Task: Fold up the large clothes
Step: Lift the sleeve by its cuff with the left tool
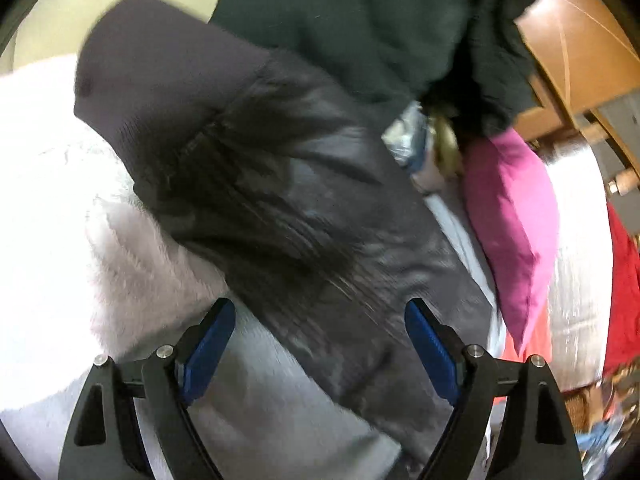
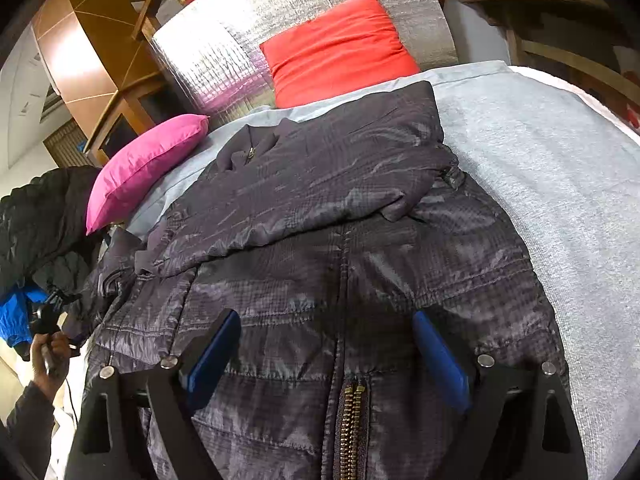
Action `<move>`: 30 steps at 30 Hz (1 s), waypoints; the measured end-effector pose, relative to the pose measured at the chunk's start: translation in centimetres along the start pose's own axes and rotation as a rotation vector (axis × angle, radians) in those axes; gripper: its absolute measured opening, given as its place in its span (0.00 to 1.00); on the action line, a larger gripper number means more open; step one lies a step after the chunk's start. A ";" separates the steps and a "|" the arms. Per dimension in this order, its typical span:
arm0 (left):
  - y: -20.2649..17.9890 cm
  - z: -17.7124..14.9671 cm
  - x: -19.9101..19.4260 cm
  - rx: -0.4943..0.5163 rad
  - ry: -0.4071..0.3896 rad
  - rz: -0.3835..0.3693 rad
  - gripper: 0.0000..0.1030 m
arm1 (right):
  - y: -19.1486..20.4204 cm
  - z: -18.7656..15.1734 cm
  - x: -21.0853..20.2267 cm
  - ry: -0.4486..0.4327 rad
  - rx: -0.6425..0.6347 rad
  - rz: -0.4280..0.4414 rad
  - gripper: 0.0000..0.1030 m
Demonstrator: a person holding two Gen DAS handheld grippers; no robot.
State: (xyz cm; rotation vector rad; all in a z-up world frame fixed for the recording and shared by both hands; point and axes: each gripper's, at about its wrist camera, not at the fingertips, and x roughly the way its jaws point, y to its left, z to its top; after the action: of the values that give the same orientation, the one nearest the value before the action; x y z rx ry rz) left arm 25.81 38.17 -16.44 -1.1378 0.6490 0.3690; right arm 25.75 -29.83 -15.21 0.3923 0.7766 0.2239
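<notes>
Jacket [image 2: 320,240] hem cut off below wide-apart right gripper [image 2: 326,354]; left gripper [image 1: 320,344] likewise, blurred

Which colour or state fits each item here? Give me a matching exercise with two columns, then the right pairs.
Column one:
1. jacket
2. pillow beside the jacket's collar
3. pillow against the silver padding
4. right gripper

Column two:
A. red
B. open, nothing between the pads
C. dark, quilted, a sleeve folded across its front
D. pink

Pairs: 1-C, 2-D, 3-A, 4-B
</notes>
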 end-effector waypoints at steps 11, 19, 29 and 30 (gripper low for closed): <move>-0.1 3.5 1.9 0.004 -0.020 0.189 0.07 | -0.2 -0.1 0.1 -0.009 0.008 0.028 0.89; -18.3 -3.8 -7.3 0.603 -0.366 0.166 0.07 | -0.7 -0.2 -0.2 -0.022 0.022 0.052 0.89; -36.6 -28.6 -8.0 1.202 -0.363 -0.154 0.09 | -2.1 -0.4 -1.0 -0.059 0.088 0.150 0.89; -37.2 -31.6 -6.5 1.259 -0.308 -0.172 0.12 | -2.2 -0.4 -1.0 -0.061 0.094 0.158 0.89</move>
State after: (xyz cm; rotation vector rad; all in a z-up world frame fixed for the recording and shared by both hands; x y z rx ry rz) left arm 33.38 -5.04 5.95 0.0767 0.3716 -0.0543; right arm 24.90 -32.07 -15.72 0.5481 0.6986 0.3231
